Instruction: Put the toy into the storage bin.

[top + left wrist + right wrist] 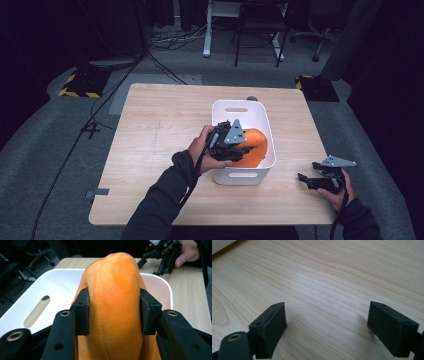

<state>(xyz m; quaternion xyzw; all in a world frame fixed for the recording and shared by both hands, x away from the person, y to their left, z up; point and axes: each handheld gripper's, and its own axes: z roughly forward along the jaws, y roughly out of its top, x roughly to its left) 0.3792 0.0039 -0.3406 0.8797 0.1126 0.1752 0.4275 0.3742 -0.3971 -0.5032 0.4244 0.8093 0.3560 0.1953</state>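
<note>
A: Nearest the front edge of the desk (150, 200), what is the right gripper (306, 181) doing?

B: It is resting low beside the desk's right edge, close to the front right corner, held in the person's right hand (341, 192). In the right gripper view its jaws are standing wide apart over bare wood grain, gripping nothing.

A: And the left gripper (246, 148)?

B: It is reaching from the person's left hand (204, 150) over the front wall of the white bin (243, 176), which is sitting toward the middle of the desk, right of centre. In the left gripper view its jaws are pressing on both sides of the orange plush object (115, 302), the pads (83, 312) denting the soft fabric slightly.

A: Where is the plush object lying?

B: It is sitting within the bin's front half, held inside the rim; whether it is touching the bin's floor cannot be told.

A: What is lying farther off?

B: The bin's far wall is showing a slot handle (236, 109), and beyond the desk's back edge grey floor, cables and chair legs are showing dimly.
</note>
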